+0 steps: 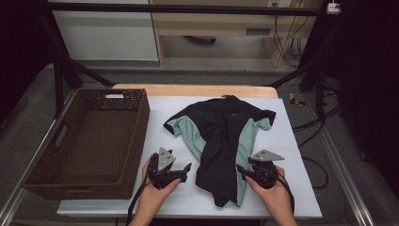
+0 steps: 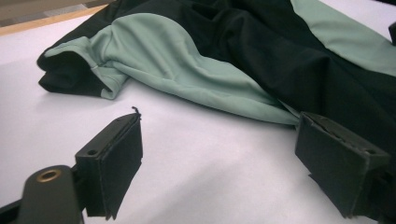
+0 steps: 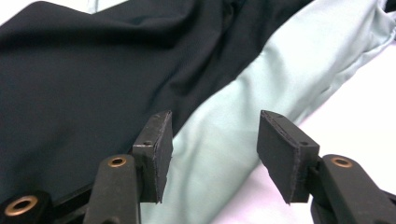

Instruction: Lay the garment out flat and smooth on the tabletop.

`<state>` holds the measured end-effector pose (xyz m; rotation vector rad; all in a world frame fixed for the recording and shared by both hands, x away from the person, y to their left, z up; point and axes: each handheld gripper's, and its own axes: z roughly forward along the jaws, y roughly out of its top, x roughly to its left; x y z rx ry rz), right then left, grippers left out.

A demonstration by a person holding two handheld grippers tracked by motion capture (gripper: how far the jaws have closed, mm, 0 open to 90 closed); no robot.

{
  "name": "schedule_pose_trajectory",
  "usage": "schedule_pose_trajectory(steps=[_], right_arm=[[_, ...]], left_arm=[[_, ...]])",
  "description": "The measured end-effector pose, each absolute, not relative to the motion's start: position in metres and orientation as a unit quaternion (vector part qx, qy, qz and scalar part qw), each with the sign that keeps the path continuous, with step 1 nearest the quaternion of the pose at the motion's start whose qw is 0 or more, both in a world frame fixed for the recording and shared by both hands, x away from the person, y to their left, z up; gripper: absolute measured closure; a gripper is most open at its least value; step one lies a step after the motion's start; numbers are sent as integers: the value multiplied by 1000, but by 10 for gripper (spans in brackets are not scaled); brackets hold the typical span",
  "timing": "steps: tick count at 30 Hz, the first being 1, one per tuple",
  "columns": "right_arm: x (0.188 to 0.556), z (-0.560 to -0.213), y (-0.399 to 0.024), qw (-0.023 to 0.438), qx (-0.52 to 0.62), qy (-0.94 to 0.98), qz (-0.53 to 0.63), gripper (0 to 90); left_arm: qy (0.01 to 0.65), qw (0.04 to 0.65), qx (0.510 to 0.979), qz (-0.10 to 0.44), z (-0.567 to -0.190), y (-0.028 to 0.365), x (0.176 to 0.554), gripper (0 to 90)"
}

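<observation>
High view: black & mint shirt (image 1: pixel 225 141) lies crumpled mid-table on white sheet (image 1: pixel 291 141), wicker basket (image 1: pixel 89 141) far left of it. Left gripper (image 1: pixel 187 168) sits just left of shirt's near hem, right gripper (image 1: pixel 240 169) at its right edge. Left gripper view: jaws wide apart, nothing btwn them, right pad (image 2: pixel 341 163) by mint fabric. Right gripper view: jaws open over mint panel, not pinching.

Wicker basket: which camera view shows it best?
The high view. It shows the whole brown wicker basket left of the black and green shirt, with nothing inside. The left gripper view and the right gripper view take in the shirt and white table cover instead.
</observation>
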<state>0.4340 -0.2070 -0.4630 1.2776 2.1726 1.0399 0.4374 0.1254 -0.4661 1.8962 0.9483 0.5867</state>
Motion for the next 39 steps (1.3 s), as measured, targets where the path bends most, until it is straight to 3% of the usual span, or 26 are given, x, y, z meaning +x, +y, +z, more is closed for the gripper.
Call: schedule_pose_trajectory(steps=[6,16,19,26,39], right_arm=[[434,-464,-206,207,458,780,375,503],[434,-474,-181,179,437,808,351,491],[434,-478,-178,184,432,815,340,564],[436,-478,-190,184,434,810,348,851],[428,-459,-209,196,434,787,393,870]], left_arm=[[385,456,767,237,-464,126,436,168],[390,455,764,241,-464,127,436,180],[389,456,763,242,-463,128,435,181],[393,454,761,243,-463,130,436,188],[399,450,760,246,-464,132,438,194]])
